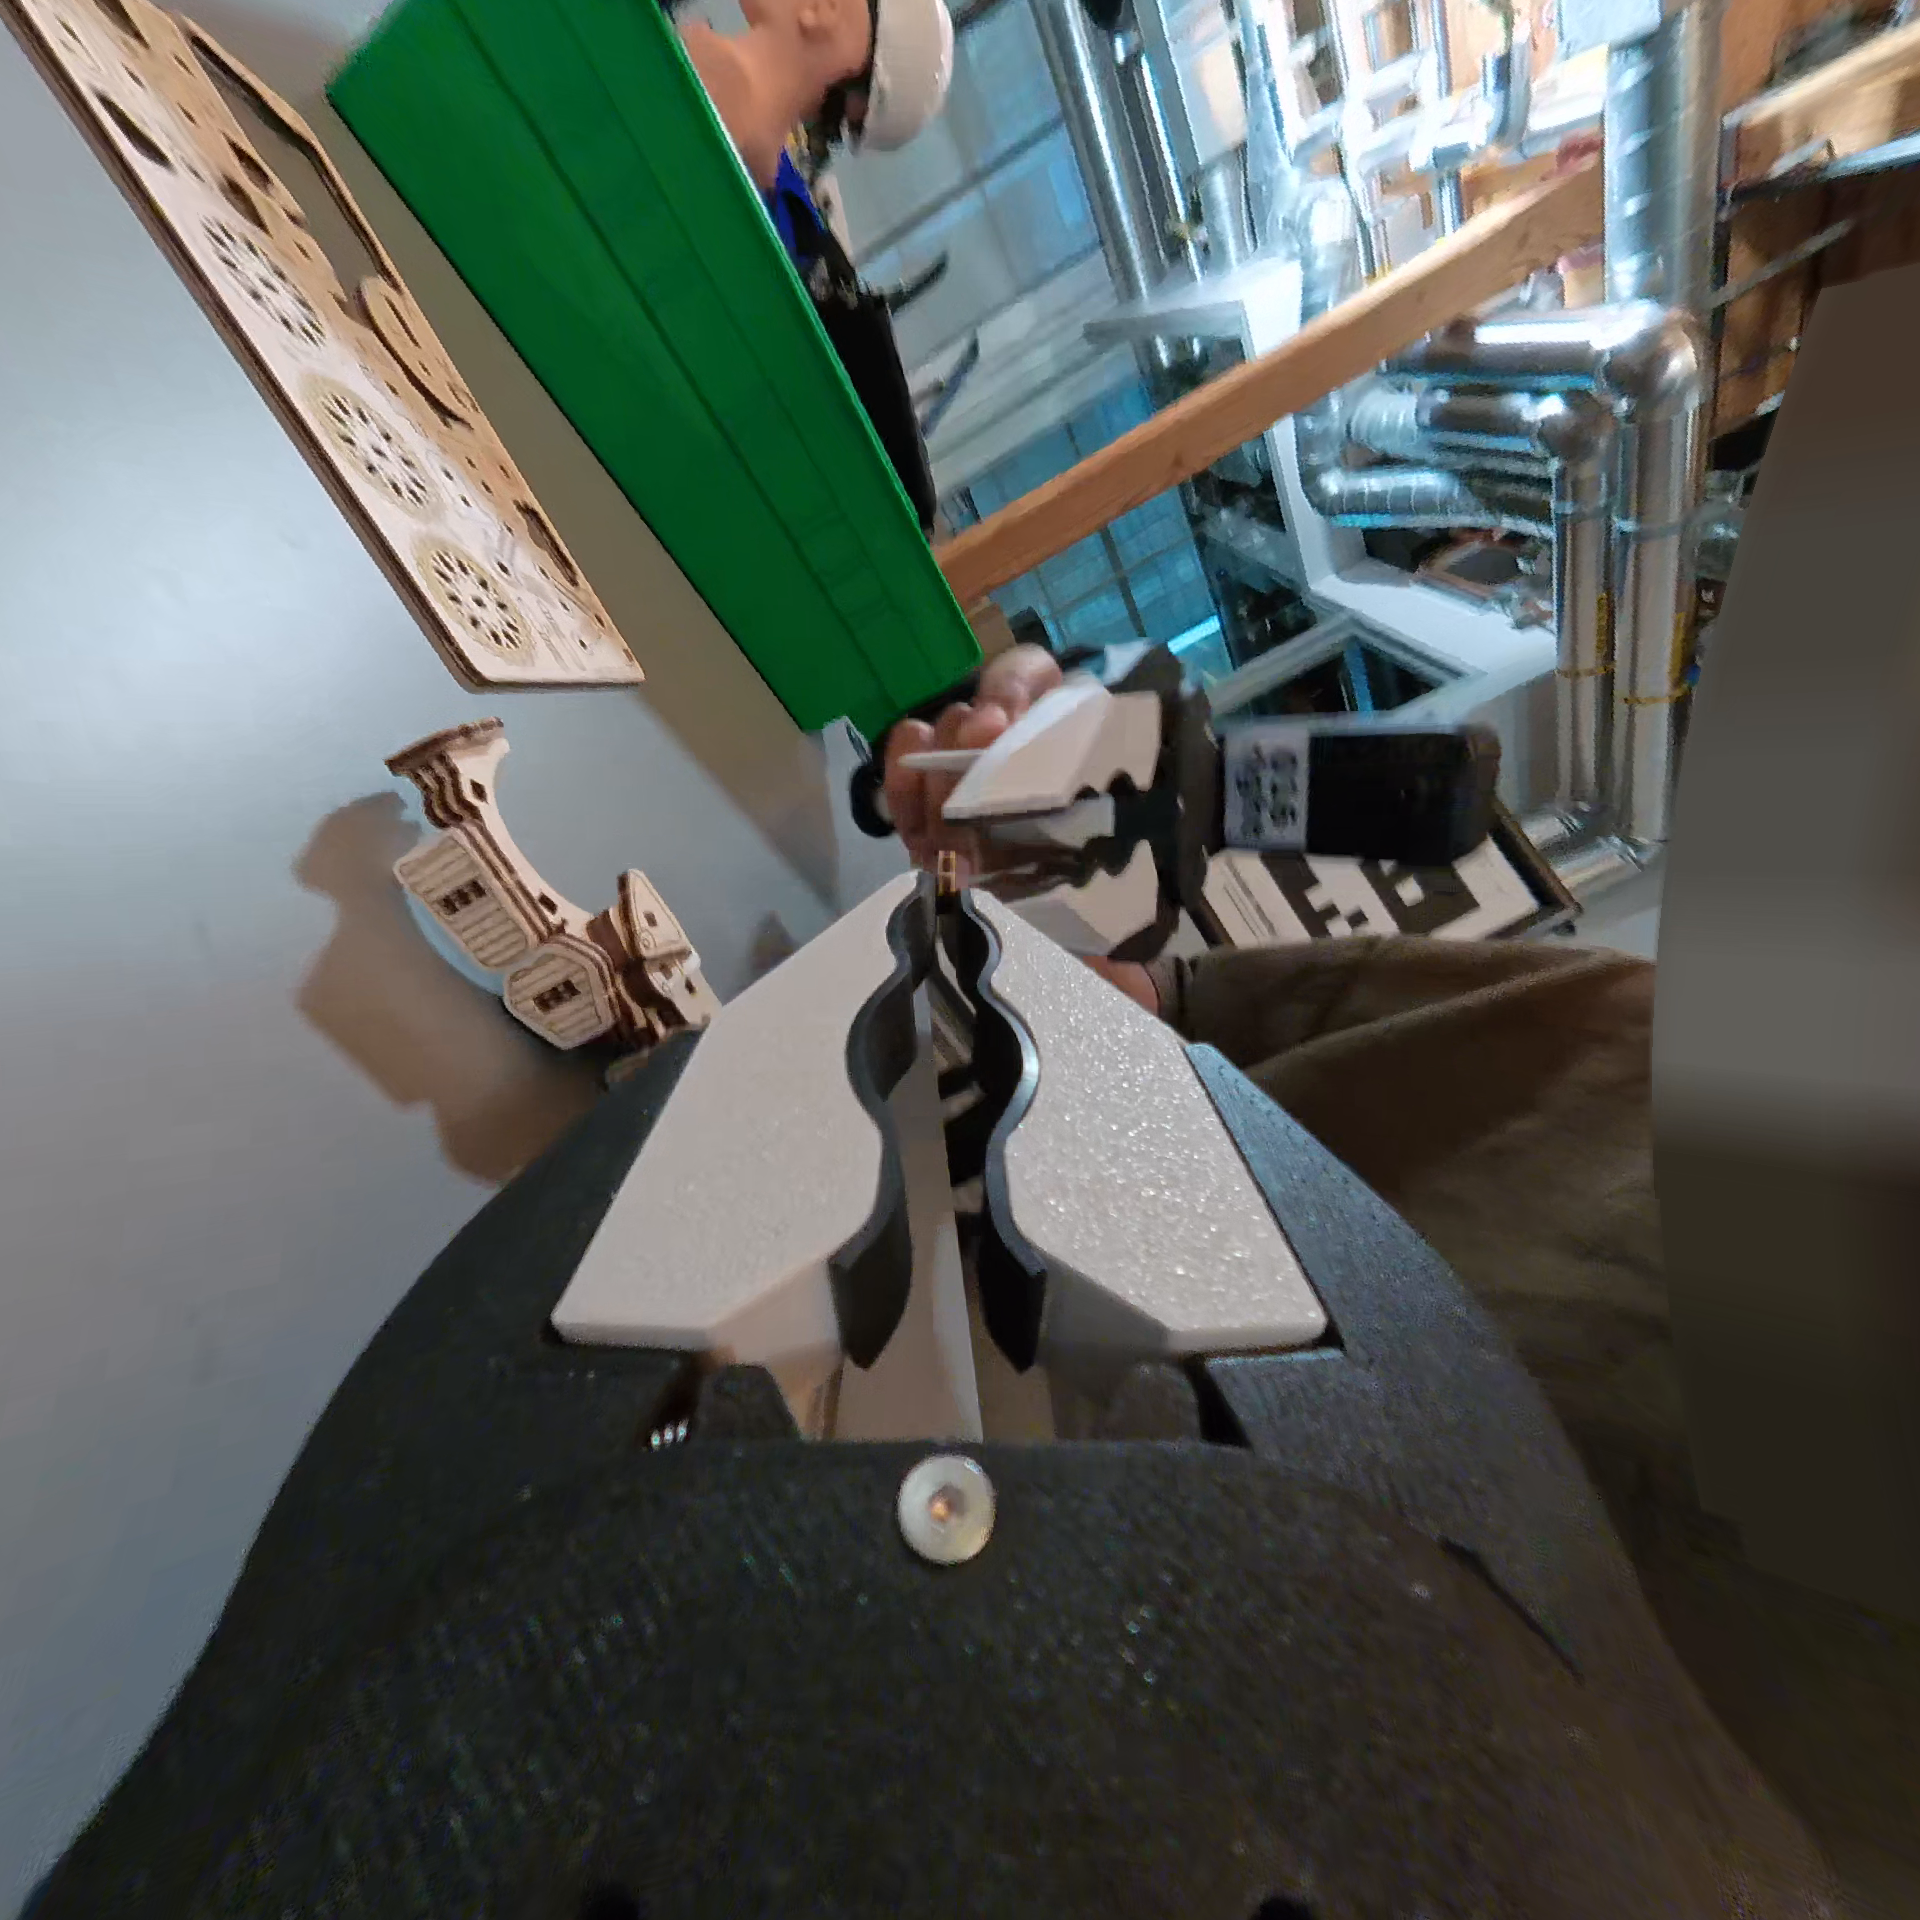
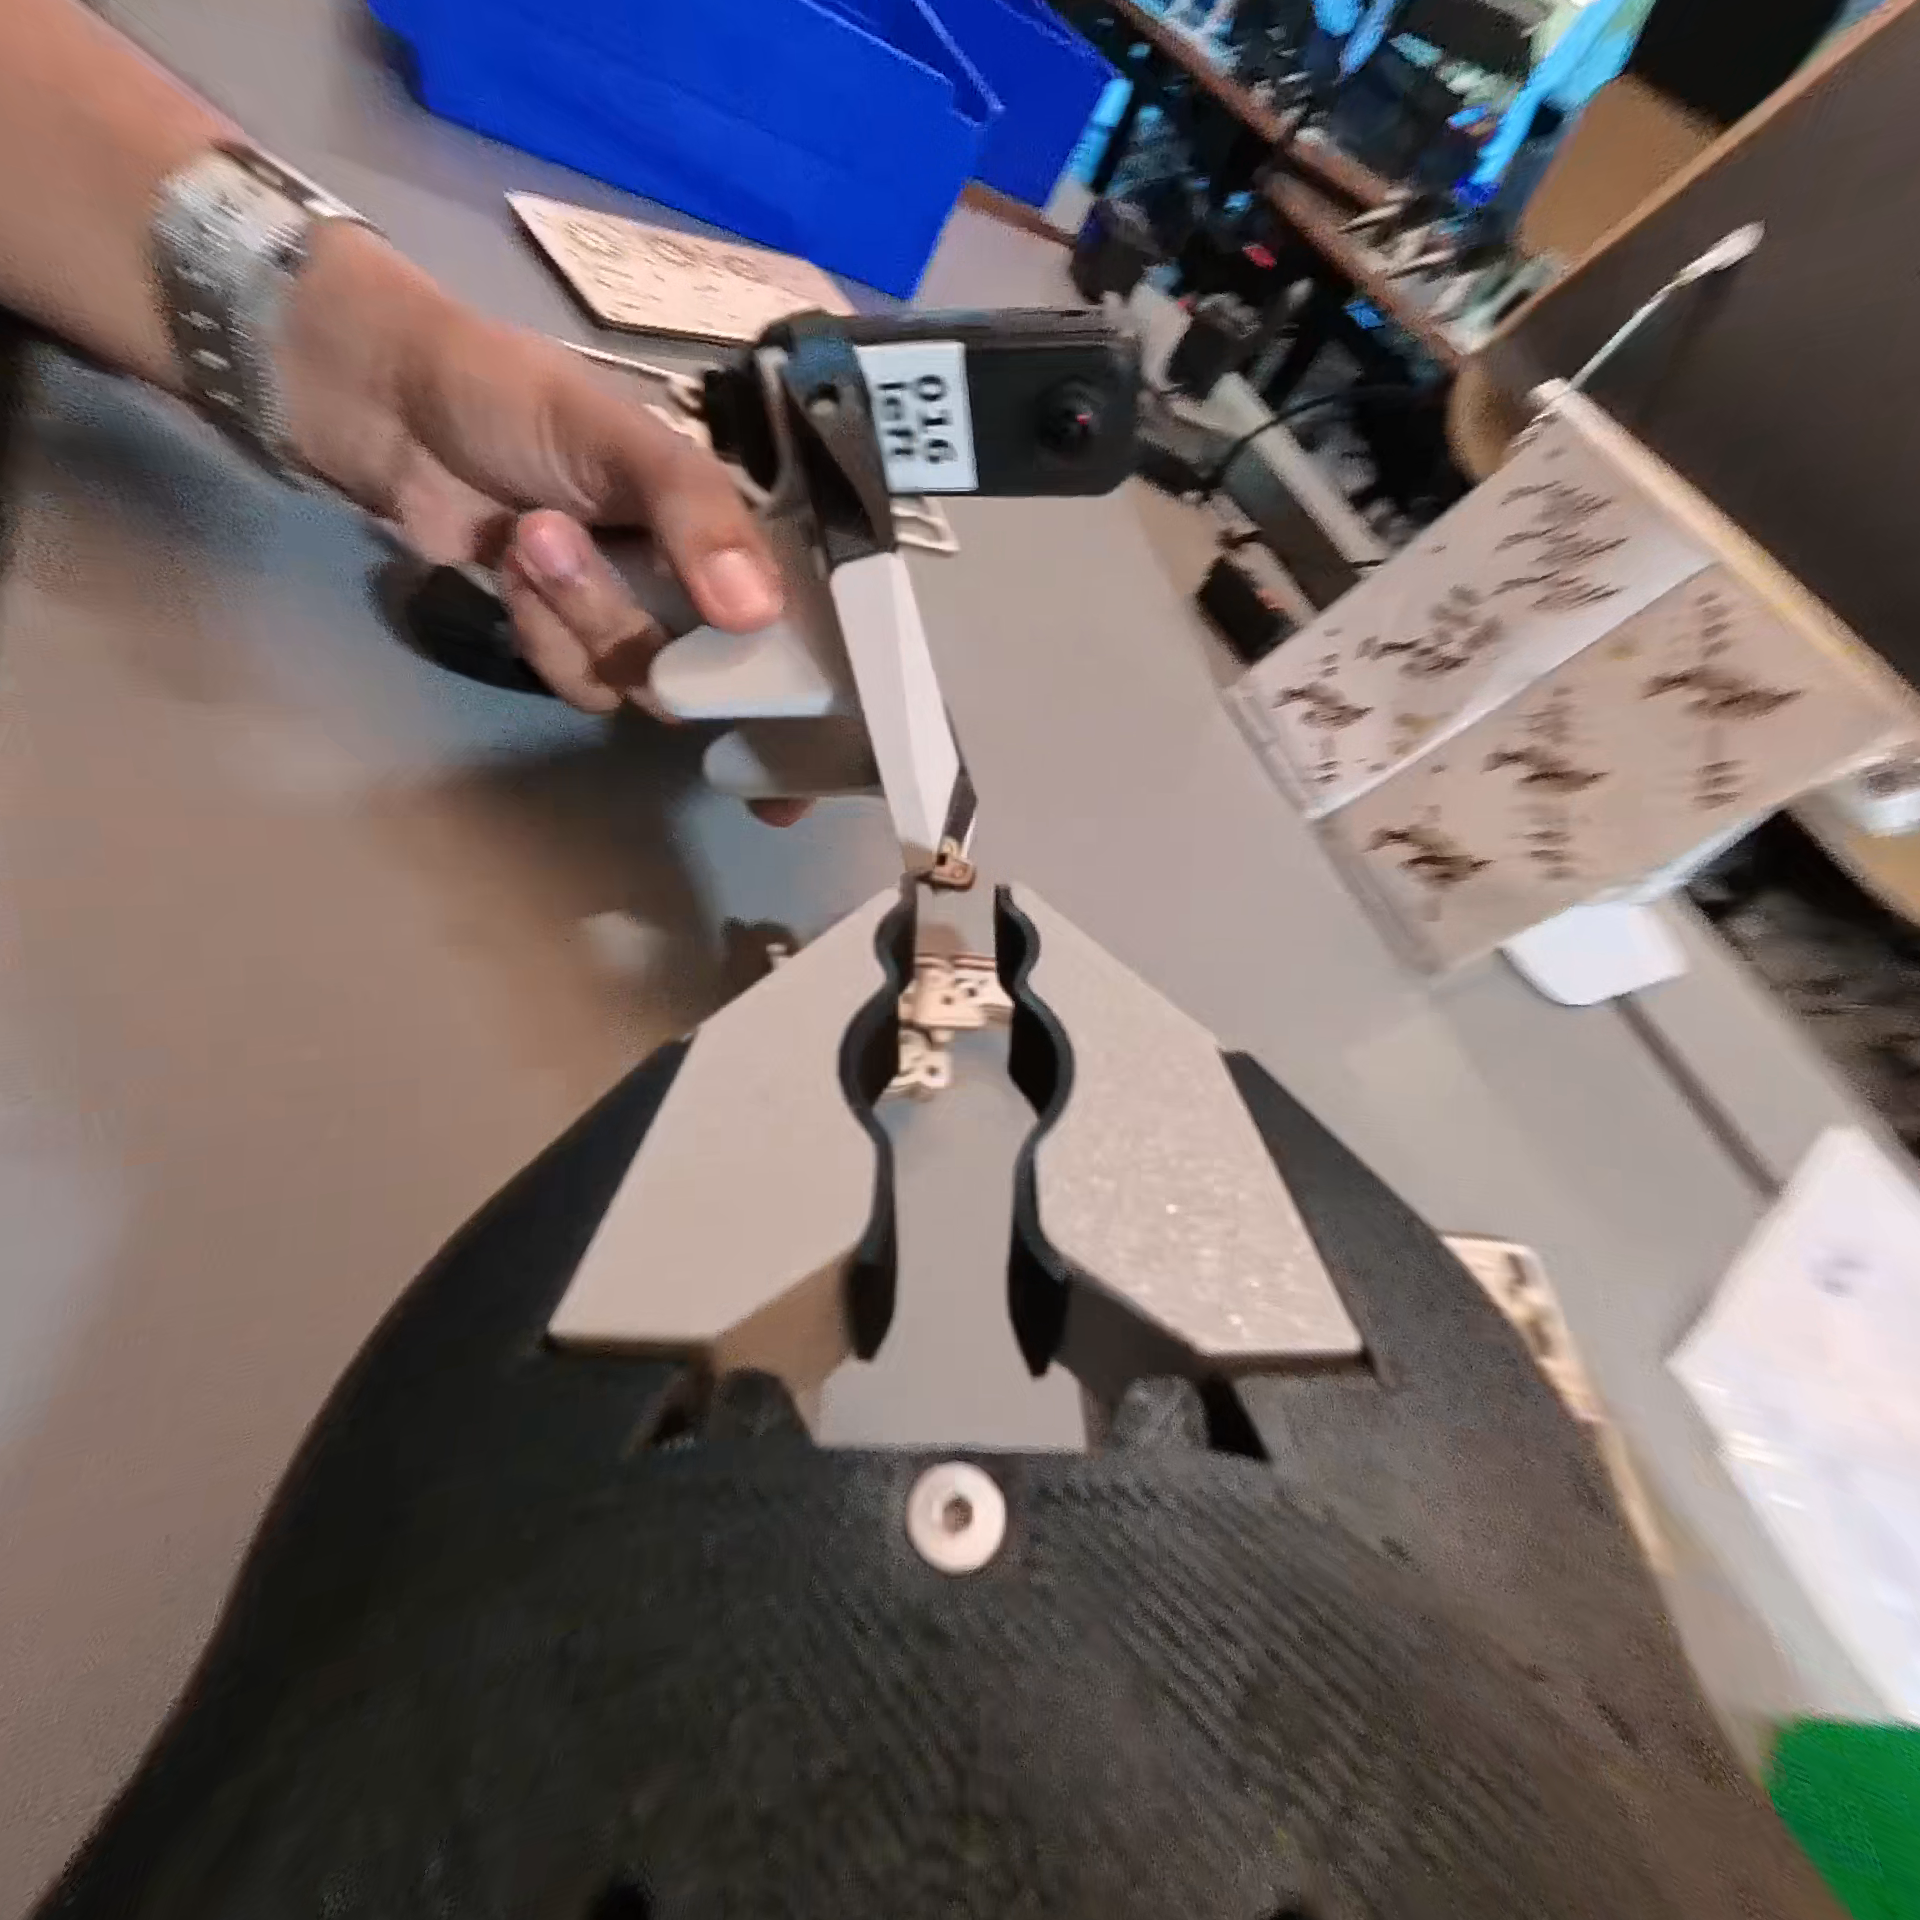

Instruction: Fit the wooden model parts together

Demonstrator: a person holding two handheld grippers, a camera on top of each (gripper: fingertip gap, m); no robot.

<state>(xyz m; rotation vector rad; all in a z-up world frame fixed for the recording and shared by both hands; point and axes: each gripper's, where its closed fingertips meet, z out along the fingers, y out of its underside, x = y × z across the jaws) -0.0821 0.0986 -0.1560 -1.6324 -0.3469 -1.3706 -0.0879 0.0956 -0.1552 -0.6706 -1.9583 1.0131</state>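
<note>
My left gripper [image 1: 943,899] is shut on a small brown wooden part [image 1: 948,868] pinched at its very tips. In the right wrist view it [image 2: 948,852] comes down from above with the part [image 2: 951,871] in it. My right gripper [image 2: 951,904] is open and empty, its tips right at the part; it also shows in the left wrist view [image 1: 971,831]. Small loose wooden parts [image 2: 940,1013] lie on the grey table between the right jaws. A partly built wooden model [image 1: 540,935] lies on the table to the left.
A laser-cut wooden sheet [image 1: 312,343] lies beside a green bin [image 1: 665,343]; it also shows in the right wrist view [image 2: 675,270] before blue bins [image 2: 727,104]. A patterned white box [image 2: 1538,727] stands at right. A person stands behind the green bin. The grippers are tip to tip, or close to it.
</note>
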